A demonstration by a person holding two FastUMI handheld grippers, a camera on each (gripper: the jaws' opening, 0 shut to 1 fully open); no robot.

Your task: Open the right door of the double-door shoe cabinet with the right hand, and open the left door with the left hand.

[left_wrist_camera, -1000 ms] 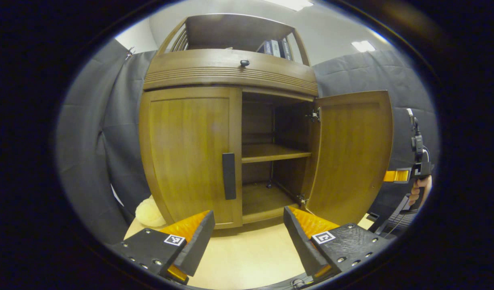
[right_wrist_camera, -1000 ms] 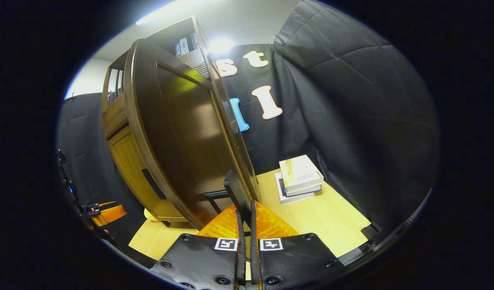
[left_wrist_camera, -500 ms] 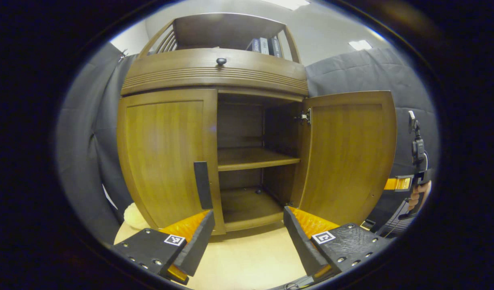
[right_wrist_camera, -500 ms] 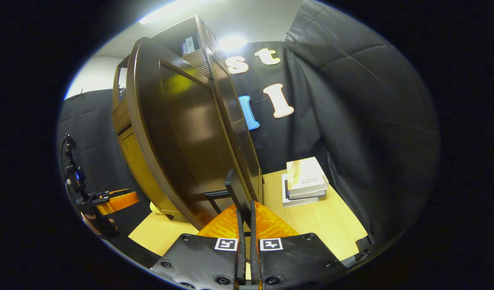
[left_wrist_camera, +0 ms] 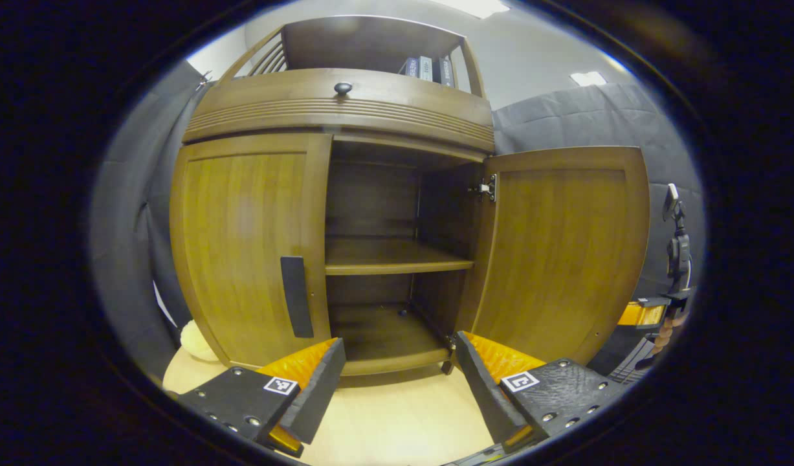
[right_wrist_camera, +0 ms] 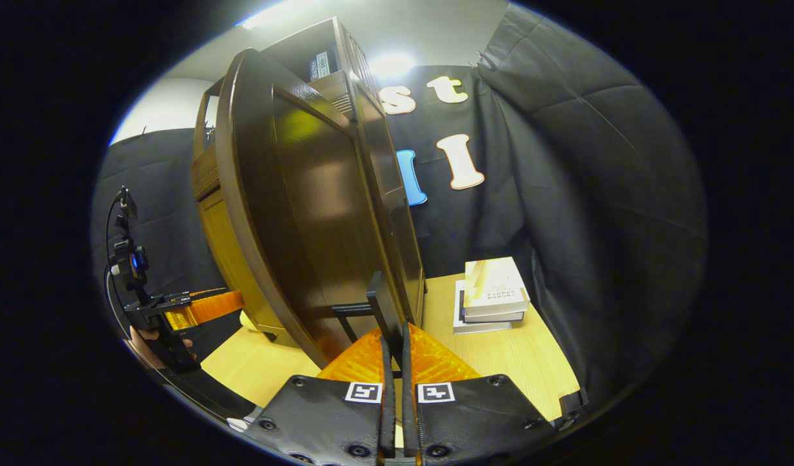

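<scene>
The wooden shoe cabinet [left_wrist_camera: 345, 110] stands on a light table. Its left door [left_wrist_camera: 241, 239] is closed, with a dark vertical handle [left_wrist_camera: 293, 296] near its inner edge. The right door [left_wrist_camera: 558, 252] is swung wide open, showing a shelf [left_wrist_camera: 390, 254] inside. My left gripper [left_wrist_camera: 397, 369] is open, low in front of the cabinet opening, and the left door handle sits just above its left finger. My right gripper [right_wrist_camera: 395, 336] is shut on the right door's handle [right_wrist_camera: 384, 307], with the right door [right_wrist_camera: 306, 220] seen edge-on. The other gripper [right_wrist_camera: 196, 307] appears far left.
A stack of books [right_wrist_camera: 494, 294] lies on the table [right_wrist_camera: 519, 362] to the right of the cabinet. A pale yellow soft object [left_wrist_camera: 193, 340] rests by the cabinet's left foot. Books [left_wrist_camera: 429, 68] stand on the top shelf, and a drawer knob [left_wrist_camera: 343, 88] sits above the doors.
The right door has swung a little wider with my right gripper on its handle. My left gripper has come closer to the cabinet; the left door's handle has slid leftward in its view.
</scene>
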